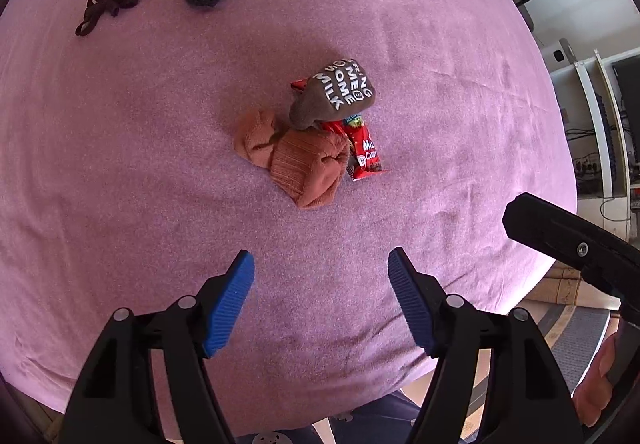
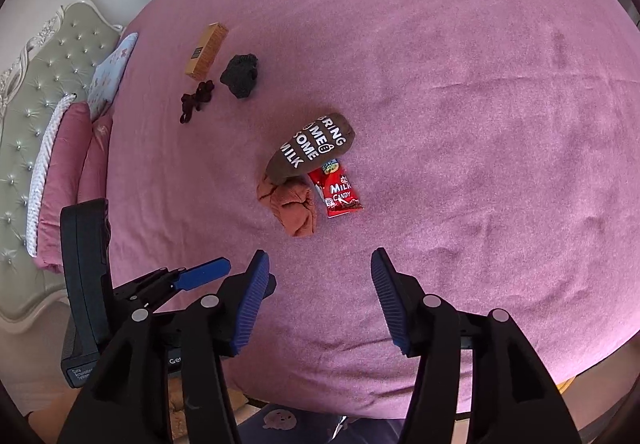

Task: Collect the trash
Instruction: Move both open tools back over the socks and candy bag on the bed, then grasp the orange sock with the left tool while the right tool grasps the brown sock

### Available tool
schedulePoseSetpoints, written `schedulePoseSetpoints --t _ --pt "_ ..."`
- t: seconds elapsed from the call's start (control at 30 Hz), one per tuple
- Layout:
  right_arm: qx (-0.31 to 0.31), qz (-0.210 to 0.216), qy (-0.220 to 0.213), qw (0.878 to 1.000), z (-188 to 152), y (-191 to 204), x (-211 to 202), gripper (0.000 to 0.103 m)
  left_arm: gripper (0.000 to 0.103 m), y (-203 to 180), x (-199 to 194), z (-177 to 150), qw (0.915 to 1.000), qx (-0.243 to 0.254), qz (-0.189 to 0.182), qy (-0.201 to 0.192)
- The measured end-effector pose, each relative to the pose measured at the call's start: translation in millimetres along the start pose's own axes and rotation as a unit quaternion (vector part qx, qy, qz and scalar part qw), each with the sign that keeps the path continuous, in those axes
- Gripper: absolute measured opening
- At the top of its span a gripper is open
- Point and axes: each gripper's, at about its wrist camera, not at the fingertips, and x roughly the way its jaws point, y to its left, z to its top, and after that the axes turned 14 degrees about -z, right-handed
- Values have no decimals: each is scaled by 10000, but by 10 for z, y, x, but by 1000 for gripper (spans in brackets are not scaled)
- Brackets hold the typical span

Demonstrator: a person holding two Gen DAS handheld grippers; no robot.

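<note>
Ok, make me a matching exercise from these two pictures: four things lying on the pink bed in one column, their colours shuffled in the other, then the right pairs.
Things:
1. candy wrapper
2. lettered sock
3. slim box
4. cord bundle

Colours:
A. yellow-tan
B. grey-brown with white words
C. red
D. very dark, nearly black

Pairs: 1-C, 2-B, 3-A, 4-D
</note>
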Motion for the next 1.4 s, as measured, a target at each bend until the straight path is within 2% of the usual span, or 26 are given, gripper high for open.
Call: schedulePoseSetpoints --t 0.27,0.63,0.73,0.87,1.03,1.2,1.4 --pt "-432 106 328 9985 440 -64 300 53 69 169 275 268 9959 -859 104 -248" --pt "-634 220 627 9958 725 -55 628 53 69 279 668 495 9915 -1280 167 -146" --pt "-662 233 713 9950 782 1 740 53 48 326 731 535 9912 -1303 128 -184" --pt "-660 222 798 9944 850 35 868 54 37 379 649 534 9903 -1348 -155 -282" --pt "-391 411 1008 9933 955 7 1054 61 36 472 450 457 9876 -1434 -449 -452" --pt "42 644 1265 9899 1080 -23 1249 64 36 671 312 375 9846 -1588 -464 -556" --pt "128 426 1487 9879 1124 80 1384 65 36 760 294 299 9858 -1579 -393 -414"
